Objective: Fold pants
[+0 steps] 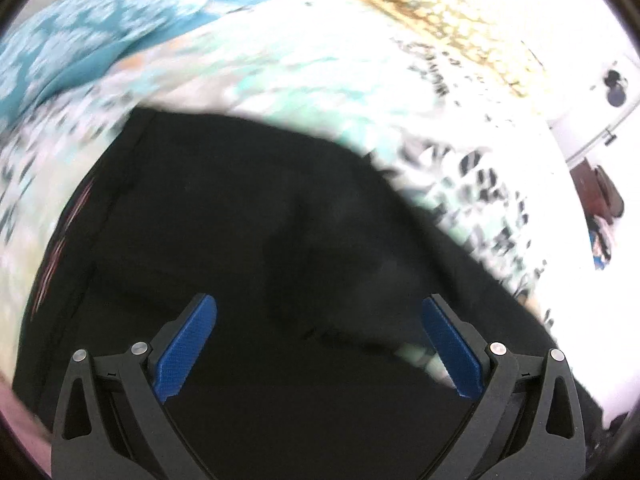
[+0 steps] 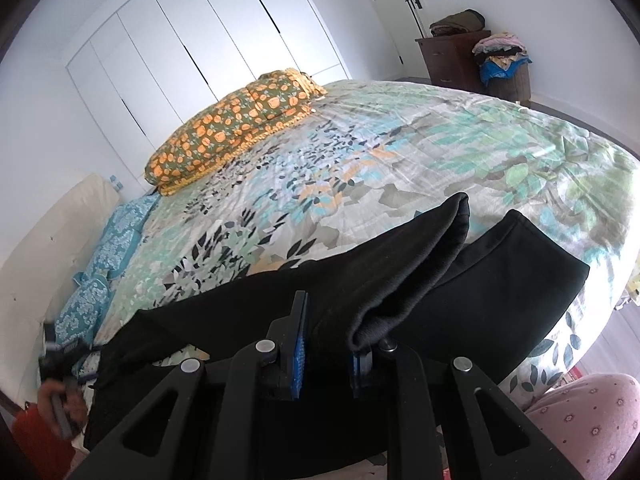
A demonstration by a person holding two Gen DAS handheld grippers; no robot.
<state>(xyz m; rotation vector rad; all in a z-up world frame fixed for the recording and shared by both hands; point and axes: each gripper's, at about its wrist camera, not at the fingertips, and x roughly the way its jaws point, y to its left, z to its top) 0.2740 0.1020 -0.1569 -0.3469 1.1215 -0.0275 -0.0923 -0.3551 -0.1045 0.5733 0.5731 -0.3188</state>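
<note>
Black pants (image 1: 240, 220) lie spread on a leaf-patterned bedspread (image 1: 280, 72). My left gripper (image 1: 318, 304) hovers above them, its blue pads wide apart with nothing between them; this view is blurred. In the right wrist view the pants (image 2: 520, 280) stretch across the bed's near edge. One leg (image 2: 420, 248) is raised in a fold. My right gripper (image 2: 332, 336) is shut on that fold, and the cloth drapes over its right pad. A blurred hand (image 2: 60, 396) shows at the lower left by the pants' other end.
A folded orange floral quilt (image 2: 232, 124) and blue patterned pillows (image 2: 88, 300) lie at the bed's far and left sides. White wardrobe doors (image 2: 200, 40) stand behind. A dresser (image 2: 444, 56) and full laundry basket (image 2: 508, 68) stand far right. A pink-clad knee (image 2: 580, 420) is lower right.
</note>
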